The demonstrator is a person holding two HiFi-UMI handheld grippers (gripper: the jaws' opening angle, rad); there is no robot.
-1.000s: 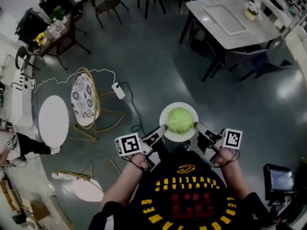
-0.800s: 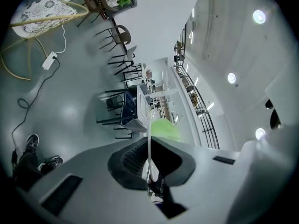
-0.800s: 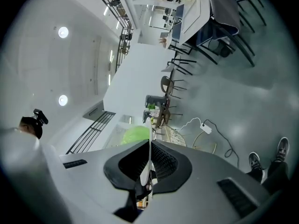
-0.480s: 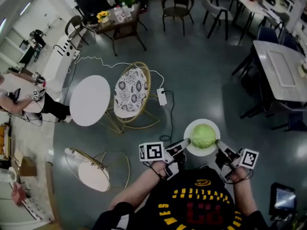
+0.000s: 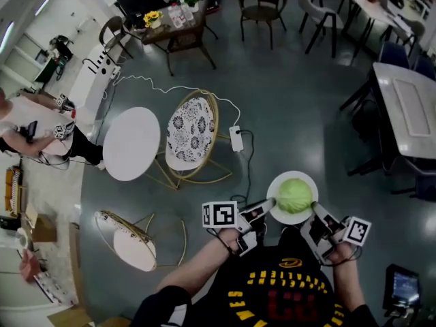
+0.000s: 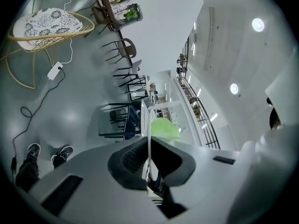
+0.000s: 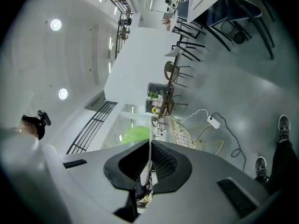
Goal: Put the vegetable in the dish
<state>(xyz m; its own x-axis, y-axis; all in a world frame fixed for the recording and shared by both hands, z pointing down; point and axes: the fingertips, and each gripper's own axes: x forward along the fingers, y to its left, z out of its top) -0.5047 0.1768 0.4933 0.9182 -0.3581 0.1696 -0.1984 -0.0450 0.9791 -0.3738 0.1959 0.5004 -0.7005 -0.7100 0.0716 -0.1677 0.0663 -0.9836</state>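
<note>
1. The cabbage (image 5: 295, 195) was seen lying in the middle of the dish (image 5: 275, 183), which was held above the floor (image 5: 286, 101).
2. The rim was clamped on opposite sides by the left gripper (image 5: 266, 205) and the right gripper (image 5: 315, 211) — the cabbage lay between them, equally near both.

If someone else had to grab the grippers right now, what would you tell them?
Left hand-held gripper: shut on the dish rim, on your left side.
Right hand-held gripper: shut on the rim opposite.
The cabbage sits in the dish, so that step looks done.
The dish hangs in the air over the floor, with only the two grippers holding it up.
Left to do: keep both shut and the dish level, then probably set it down somewhere, perhaps on the round white table.
</note>
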